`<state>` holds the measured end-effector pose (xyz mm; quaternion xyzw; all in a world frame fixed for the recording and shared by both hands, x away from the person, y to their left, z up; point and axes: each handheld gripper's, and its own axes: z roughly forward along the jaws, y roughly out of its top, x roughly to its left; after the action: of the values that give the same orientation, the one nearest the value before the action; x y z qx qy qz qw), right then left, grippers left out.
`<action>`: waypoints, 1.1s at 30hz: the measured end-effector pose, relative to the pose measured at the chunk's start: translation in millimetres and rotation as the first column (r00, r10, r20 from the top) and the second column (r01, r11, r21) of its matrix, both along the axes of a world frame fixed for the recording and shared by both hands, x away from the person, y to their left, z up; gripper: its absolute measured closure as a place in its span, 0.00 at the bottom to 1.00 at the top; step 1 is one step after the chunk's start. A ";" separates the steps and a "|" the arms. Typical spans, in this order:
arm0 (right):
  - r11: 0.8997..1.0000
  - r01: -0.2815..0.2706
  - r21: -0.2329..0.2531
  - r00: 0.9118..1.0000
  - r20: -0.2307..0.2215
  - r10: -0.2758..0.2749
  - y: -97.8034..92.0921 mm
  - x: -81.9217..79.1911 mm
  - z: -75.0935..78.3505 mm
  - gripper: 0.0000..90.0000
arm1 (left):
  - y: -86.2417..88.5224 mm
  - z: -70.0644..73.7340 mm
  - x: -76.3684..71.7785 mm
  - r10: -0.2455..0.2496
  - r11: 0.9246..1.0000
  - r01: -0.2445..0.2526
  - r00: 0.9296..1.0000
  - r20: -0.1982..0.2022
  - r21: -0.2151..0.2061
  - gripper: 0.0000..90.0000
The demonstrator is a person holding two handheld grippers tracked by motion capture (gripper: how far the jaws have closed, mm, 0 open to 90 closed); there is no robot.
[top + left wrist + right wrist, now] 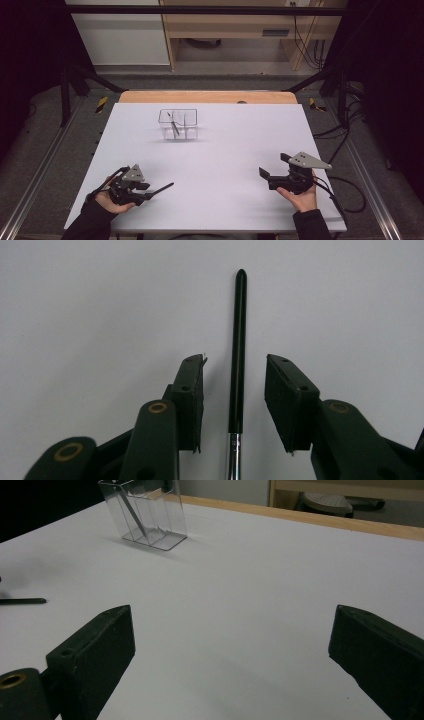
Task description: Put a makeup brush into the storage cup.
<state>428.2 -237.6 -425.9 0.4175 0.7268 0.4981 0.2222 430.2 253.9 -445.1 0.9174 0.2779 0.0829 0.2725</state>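
Note:
A slim utensil with a black handle [239,340] and a metal shaft lies on the white table between the jaws of my left gripper [236,362]. The jaws stand apart with a gap on each side, so the gripper is open. From above, that gripper [146,193] is at the front left, and the handle [163,188] pokes out to its right. My right gripper [275,166] is at the front right, wide open and holding nothing [230,625]. A clear compartment box [178,125] stands at the table's far middle with another thin utensil [173,125] leaning inside.
The white tabletop [225,150] has a wooden strip [207,96] along its far edge. From the right gripper view, the clear box [145,515] sits far left and the black handle tip [22,600] shows at the left edge. Cables trail off the table's right side.

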 end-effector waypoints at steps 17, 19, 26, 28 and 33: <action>1.000 -0.001 0.001 1.000 -0.002 0.001 0.3 0.3 0.5 0.06 | -12.3 1.7 4.2 0.009 0.995 -0.006 0.999 -0.033 0.098 0.55; 1.000 0.000 0.001 1.000 -0.007 0.000 0.5 0.2 0.5 0.06 | -13.3 1.9 4.3 0.002 0.994 0.003 0.999 -0.039 0.108 0.57; 1.000 -0.009 0.005 1.000 -0.005 0.009 1.2 0.1 1.2 0.06 | -16.7 -0.4 3.7 -0.003 0.990 0.013 0.998 -0.070 0.140 0.66; 1.000 -0.009 0.008 1.000 -0.007 0.009 1.5 0.0 1.2 0.06 | -16.9 -1.2 4.3 -0.008 0.988 0.019 0.997 -0.072 0.154 0.69; 1.000 -0.008 0.004 1.000 -0.008 0.008 1.7 0.3 0.8 0.06 | -17.6 -1.4 4.2 -0.006 0.986 0.018 0.997 -0.079 0.163 0.73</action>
<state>428.4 -236.0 -425.0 0.4169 0.7285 0.4986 0.2166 434.4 236.3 -446.4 0.9409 0.2752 0.0677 0.1857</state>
